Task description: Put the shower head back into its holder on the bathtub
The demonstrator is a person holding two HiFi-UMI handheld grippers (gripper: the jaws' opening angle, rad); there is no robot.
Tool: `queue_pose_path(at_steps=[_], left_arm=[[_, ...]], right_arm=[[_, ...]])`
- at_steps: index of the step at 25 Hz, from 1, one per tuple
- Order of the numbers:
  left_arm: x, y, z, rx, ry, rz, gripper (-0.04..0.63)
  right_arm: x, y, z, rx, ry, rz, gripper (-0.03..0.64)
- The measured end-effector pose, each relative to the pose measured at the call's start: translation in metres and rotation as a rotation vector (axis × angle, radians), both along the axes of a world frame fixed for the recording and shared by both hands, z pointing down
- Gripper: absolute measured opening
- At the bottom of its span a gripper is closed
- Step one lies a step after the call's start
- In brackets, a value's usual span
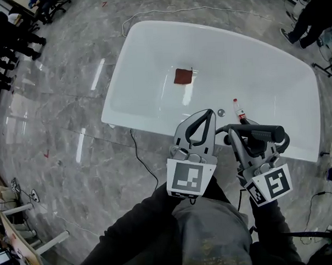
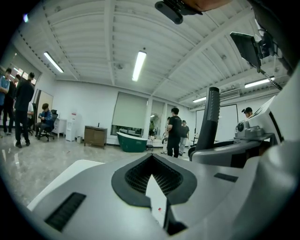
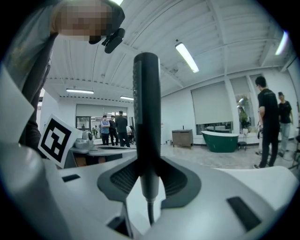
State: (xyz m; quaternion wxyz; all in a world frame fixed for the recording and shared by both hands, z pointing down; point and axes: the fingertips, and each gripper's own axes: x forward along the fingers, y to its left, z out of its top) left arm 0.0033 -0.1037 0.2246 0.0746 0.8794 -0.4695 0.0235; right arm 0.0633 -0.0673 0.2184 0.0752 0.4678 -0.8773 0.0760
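Now carrying: the right gripper (image 3: pixel 147 174) clamps the dark cylindrical shower head (image 3: pixel 146 112), while the left gripper (image 2: pixel 153 163) is closed and empty. Next it likely needs lowering to the glossy white bathtub (image 1: pixel 261 59) rim just ahead.

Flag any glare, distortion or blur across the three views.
Head view: ceiling-light streaks glare on the glossy grey marble floor; white bathtub evenly lit. Left gripper view: heavy fisheye, black corners, fluorescent ceiling tube blown out. Right gripper view: same fisheye; the dark cylindrical shower head in the right gripper looms large.
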Motion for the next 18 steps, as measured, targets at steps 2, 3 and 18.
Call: queue_pose_path(at_steps=[2, 3, 18], left_arm=[[0.001, 0.001, 0.006, -0.007, -0.018, 0.009, 0.003], [0.001, 0.001, 0.008, -0.009, -0.022, 0.011, 0.003], [-0.013, -0.004, 0.033, -0.049, -0.036, -0.009, 0.003]], right_arm=[[0.001, 0.0, 0.007, -0.009, -0.002, 0.008, 0.14], [0.001, 0.0, 0.01, -0.014, -0.003, 0.011, 0.14], [-0.023, -0.005, 0.047, -0.019, 0.101, 0.005, 0.14]])
